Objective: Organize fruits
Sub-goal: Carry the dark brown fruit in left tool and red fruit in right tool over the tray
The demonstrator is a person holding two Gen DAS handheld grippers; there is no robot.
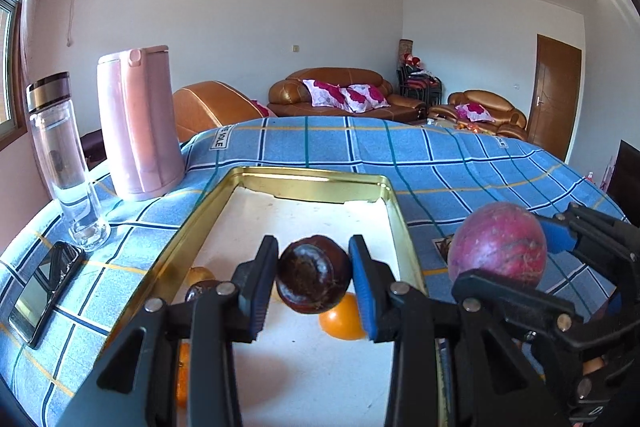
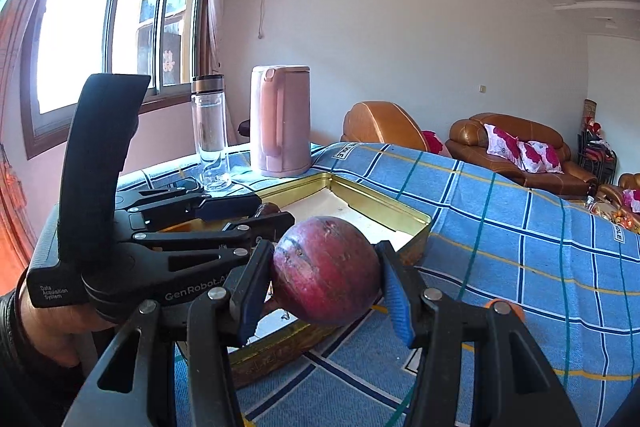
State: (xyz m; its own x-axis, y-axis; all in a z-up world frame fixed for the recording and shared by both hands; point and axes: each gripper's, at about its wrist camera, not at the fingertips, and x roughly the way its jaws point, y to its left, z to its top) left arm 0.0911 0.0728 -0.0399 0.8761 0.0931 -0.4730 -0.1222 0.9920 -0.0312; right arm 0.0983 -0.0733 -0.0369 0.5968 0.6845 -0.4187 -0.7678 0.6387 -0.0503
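My left gripper (image 1: 313, 273) is shut on a small dark brown fruit (image 1: 314, 274), held above the white floor of a gold-rimmed tin tray (image 1: 308, 183). Below it in the tray lie an orange fruit (image 1: 343, 317) and, to the left, a pale fruit (image 1: 200, 274) and a dark one (image 1: 199, 291). My right gripper (image 2: 326, 281) is shut on a large red-purple fruit (image 2: 326, 271), just over the tray's right rim (image 2: 416, 217). That fruit (image 1: 497, 245) and the right gripper also show at the right of the left wrist view. The left gripper (image 2: 256, 215) shows at the left of the right wrist view.
A blue checked cloth (image 1: 460, 167) covers the table. At the tray's far left stand a pink kettle (image 1: 138, 123) and a clear glass bottle (image 1: 66, 163); a black phone (image 1: 44, 291) lies nearer. A person's hand (image 2: 52, 323) holds the left gripper. Brown sofas (image 1: 344, 93) stand behind.
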